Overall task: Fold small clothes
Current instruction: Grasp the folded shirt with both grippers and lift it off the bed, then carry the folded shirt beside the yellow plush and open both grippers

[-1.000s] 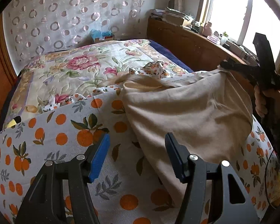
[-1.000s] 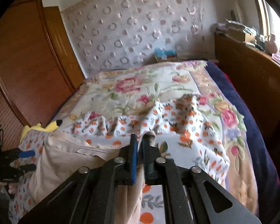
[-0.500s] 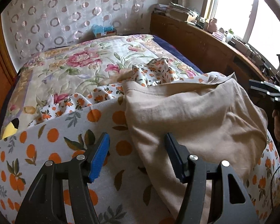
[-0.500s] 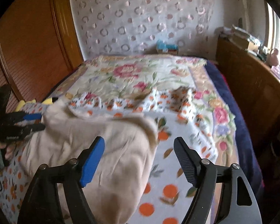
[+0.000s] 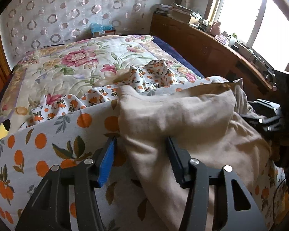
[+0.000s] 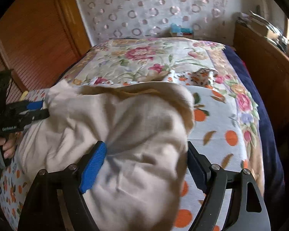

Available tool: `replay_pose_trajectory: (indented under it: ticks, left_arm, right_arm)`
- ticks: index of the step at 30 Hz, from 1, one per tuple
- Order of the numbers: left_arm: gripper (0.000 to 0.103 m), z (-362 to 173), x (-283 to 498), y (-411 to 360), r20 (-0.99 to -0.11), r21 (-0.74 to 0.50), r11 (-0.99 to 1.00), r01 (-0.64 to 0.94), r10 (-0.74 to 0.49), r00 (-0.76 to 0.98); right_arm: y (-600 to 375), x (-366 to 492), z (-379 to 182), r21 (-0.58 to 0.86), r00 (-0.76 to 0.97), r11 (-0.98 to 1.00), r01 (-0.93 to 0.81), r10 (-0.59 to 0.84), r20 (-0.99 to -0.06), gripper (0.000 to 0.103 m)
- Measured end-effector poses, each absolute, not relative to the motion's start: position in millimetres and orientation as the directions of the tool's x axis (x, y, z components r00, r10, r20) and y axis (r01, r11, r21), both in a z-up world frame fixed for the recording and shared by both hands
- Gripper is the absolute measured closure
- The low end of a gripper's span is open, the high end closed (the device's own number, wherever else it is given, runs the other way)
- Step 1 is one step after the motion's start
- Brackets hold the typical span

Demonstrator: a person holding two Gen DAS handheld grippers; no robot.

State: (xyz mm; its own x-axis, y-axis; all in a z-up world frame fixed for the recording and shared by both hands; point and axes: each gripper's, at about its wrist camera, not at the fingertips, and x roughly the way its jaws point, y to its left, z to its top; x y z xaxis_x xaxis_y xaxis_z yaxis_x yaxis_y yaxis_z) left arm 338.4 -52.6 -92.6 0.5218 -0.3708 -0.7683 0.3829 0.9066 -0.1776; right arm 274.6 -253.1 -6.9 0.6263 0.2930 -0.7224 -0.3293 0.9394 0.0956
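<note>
1. Beige garment (image 5: 185,119) lay bunched on the orange-print cloth (image 5: 48,144) at the near end of the bed, over the floral quilt (image 5: 71,61).
2. Left gripper (image 5: 139,144), seen in its own view, stood half open astride a raised fold of the garment; jaws had just been closing, fabric between them, blue pad (image 5: 107,159) apart from the cloth on the near side; firm pinch could not be told.
3. Seen from the right wrist view only: left gripper (image 6: 36,109) poking into the garment's far left edge, with a hand (image 6: 3,146) on its grip.
4. Right gripper (image 6: 146,154) gaped wide, released, jaws just having been opening; garment mounded between the fingers, draped over the right one.
5. Seen from the left wrist view only: bright window (image 5: 260,15), cluttered wooden ledge (image 5: 221,44), and the right gripper's dark body (image 5: 267,115) beside the garment's right edge.
6. Around: ring-patterned curtain (image 6: 154,9), wooden wardrobe (image 6: 34,38), blue box (image 5: 102,29) at the bed's head, crumpled small orange-print piece (image 5: 156,73) beyond the garment.
</note>
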Motion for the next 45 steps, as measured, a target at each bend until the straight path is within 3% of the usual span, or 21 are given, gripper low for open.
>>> replay_pose_trajectory:
  ticks: [3,5,6,7,8,9,12,21,32,37,45]
  left_arm:
    - [0.05,-93,342,-58,-0.765,-0.188,0.902,0.388,-0.382,0.518]
    - [0.062,-92,343,-62,-0.762,-0.199,0.899,0.391,-0.393,0.515]
    - [0.068,-92,343,-63,-0.761,-0.209,0.894,0.396,-0.403,0.508]
    - [0.082,-93,343,-63,-0.76,-0.221,0.889,0.401,-0.415,0.5]
    - [0.088,-92,343,-63,-0.756,-0.241,0.881,0.407,-0.434,0.49]
    - [0.09,-91,342,-63,-0.755,-0.242,0.881,0.408,-0.434,0.491]
    - [0.093,-77,332,-60,-0.73,-0.247,0.873,0.421,-0.453,0.512]
    - [0.094,-1,266,-15,-0.57,-0.257,0.882,0.396,-0.469,0.674]
    - [0.094,25,189,116,-0.476,-0.24,0.957,0.164,-0.263,0.839]
    - [0.094,7,157,171,-0.487,-0.254,0.967,0.013,-0.14,0.862]
    - [0.094,-54,149,221,-0.584,-0.252,0.949,-0.187,0.005,0.812]
  right_arm:
    - [-244,276,-11,0.054,0.622,0.926,-0.375,0.294,-0.725,0.029]
    - [-246,276,-15,0.046,0.622,0.922,-0.385,0.296,-0.725,0.036]
    - [-246,275,-15,0.042,0.621,0.919,-0.392,0.298,-0.725,0.046]
    - [-247,276,-15,0.048,0.615,0.913,-0.406,0.311,-0.724,0.059]
    - [-250,278,-16,0.064,0.607,0.905,-0.42,0.333,-0.722,0.064]
    - [-252,278,-16,0.079,0.599,0.9,-0.429,0.349,-0.721,0.074]
    - [-255,275,-17,0.071,0.602,0.889,-0.452,0.363,-0.711,0.079]
    - [-244,247,38,-0.006,0.696,0.849,-0.529,0.43,-0.575,0.081]
    - [-127,251,85,-0.175,0.625,0.647,-0.742,0.575,-0.528,0.081]
    - [-39,271,88,-0.251,0.53,0.482,-0.84,0.626,-0.572,0.081]
    - [91,311,63,-0.376,0.448,0.253,-0.892,0.613,-0.651,0.081]
